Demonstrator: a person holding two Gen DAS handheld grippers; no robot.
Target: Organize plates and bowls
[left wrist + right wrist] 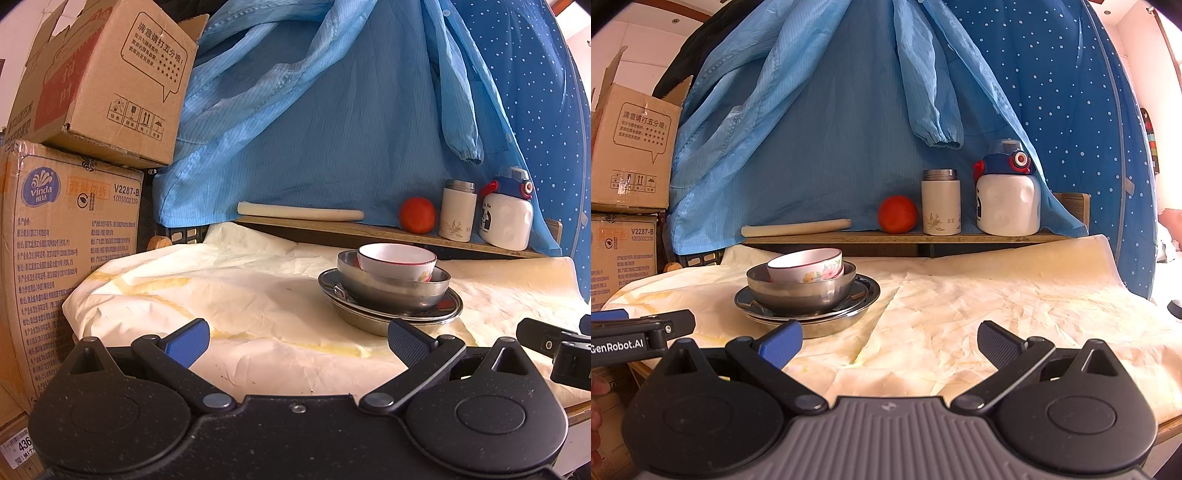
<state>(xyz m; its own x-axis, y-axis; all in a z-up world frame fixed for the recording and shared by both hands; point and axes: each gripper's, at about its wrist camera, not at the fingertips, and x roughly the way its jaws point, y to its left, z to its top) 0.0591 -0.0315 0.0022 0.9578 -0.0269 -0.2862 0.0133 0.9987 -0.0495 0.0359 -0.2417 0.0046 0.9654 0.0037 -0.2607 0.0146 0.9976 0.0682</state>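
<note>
A stack of dishes stands on the cream cloth: a white flowered bowl [397,261] [806,265] sits tilted inside a steel bowl [392,286] [800,290], which rests on stacked steel plates [391,314] [809,314]. My left gripper [297,341] is open and empty, just in front of and left of the stack. My right gripper [890,343] is open and empty, in front of and right of the stack. Each gripper's side shows in the other's view, the right one at the right edge [554,343], the left one at the left edge [639,332].
A wooden shelf [905,238] at the back holds a rolling pin [796,227], an orange [897,214], a white flask [941,202] and a white bottle [1008,199]. Blue garments [849,110] hang behind. Cardboard boxes [70,229] stand left of the table.
</note>
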